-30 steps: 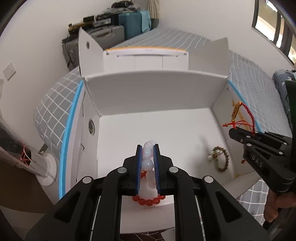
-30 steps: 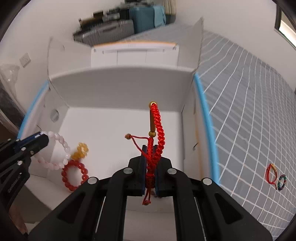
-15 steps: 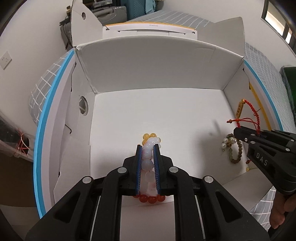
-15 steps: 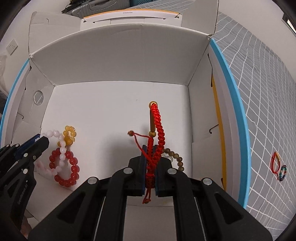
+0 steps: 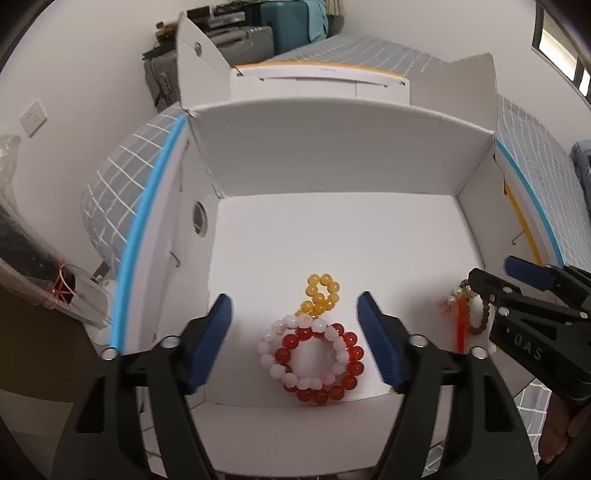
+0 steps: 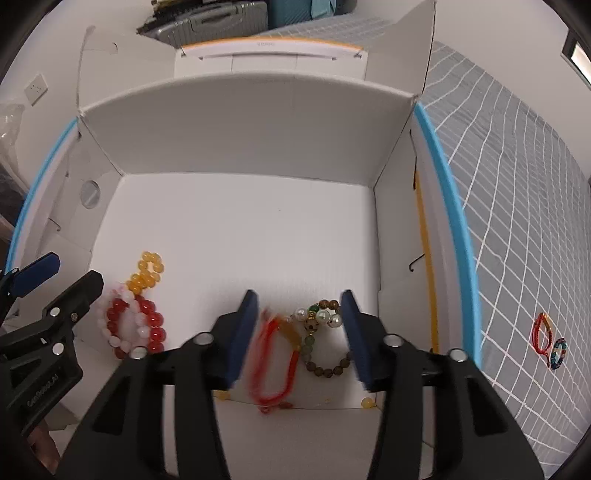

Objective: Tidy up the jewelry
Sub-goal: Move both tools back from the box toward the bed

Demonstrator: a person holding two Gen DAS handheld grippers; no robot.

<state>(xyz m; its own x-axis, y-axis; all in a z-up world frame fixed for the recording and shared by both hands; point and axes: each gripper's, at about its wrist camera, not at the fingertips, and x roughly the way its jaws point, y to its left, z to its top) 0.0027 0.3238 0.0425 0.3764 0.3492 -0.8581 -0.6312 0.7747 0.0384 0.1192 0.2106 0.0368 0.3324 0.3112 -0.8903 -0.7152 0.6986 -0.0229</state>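
An open white cardboard box point(image 5: 332, 170) point(image 6: 243, 125) holds the jewelry. My left gripper point(image 5: 293, 314) is open above a pale pink bead bracelet point(image 5: 271, 354) that lies on a red bead bracelet point(image 5: 347, 373), beside a yellow bead bracelet point(image 5: 321, 291). My right gripper point(image 6: 299, 310) is open over a red cord bracelet point(image 6: 273, 365), blurred, next to a brown bead bracelet point(image 6: 328, 347) with pearls. In the left wrist view the right gripper point(image 5: 491, 275) stands at the box's right side.
Two small bracelets point(image 6: 550, 345) lie on the grey checked bedspread point(image 6: 517, 221) right of the box. Suitcases point(image 5: 236, 33) stand against the far wall. A plastic-wrapped object point(image 5: 33, 266) sits left of the bed.
Both grippers have opened. The pink bracelet has dropped onto the red bead bracelet, and the red cord bracelet has fallen to the box floor beside the brown beads.
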